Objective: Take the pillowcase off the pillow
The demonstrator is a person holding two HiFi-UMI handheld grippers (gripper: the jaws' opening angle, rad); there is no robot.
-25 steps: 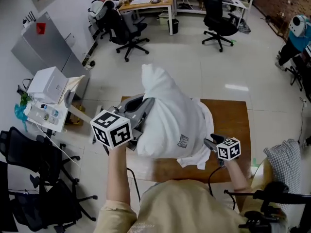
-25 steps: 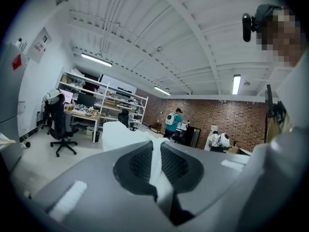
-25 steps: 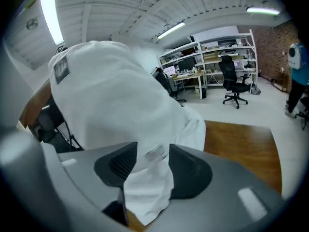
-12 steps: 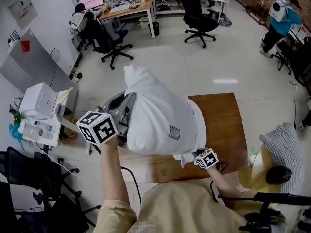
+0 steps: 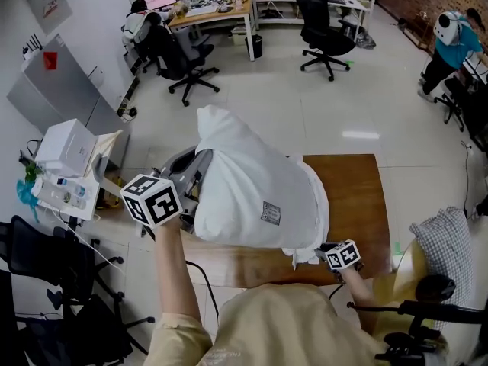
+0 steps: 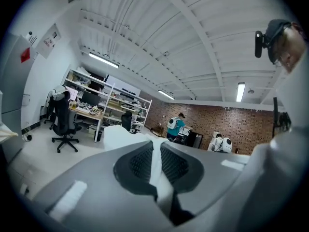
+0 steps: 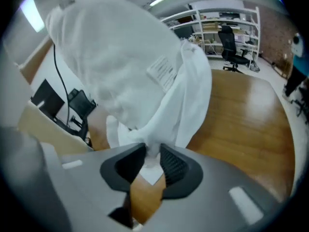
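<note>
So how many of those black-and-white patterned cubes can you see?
2. One cube is left of the white pillow; the other cube is below its near right corner. None seems hidden.

One white pillow (image 5: 236, 158), one pillowcase (image 5: 314, 219), one wooden counter (image 5: 362, 197). Two tongs, the left tongs (image 6: 155, 163) and the right tongs (image 7: 152, 156), one marker cube apiece. Farther off, two black office chairs (image 5: 181, 52), two bystanders, namely a seated person (image 5: 141, 17) and a person in teal (image 5: 450, 36), one checked cushion (image 5: 442, 242), one white box (image 5: 70, 145).
</note>
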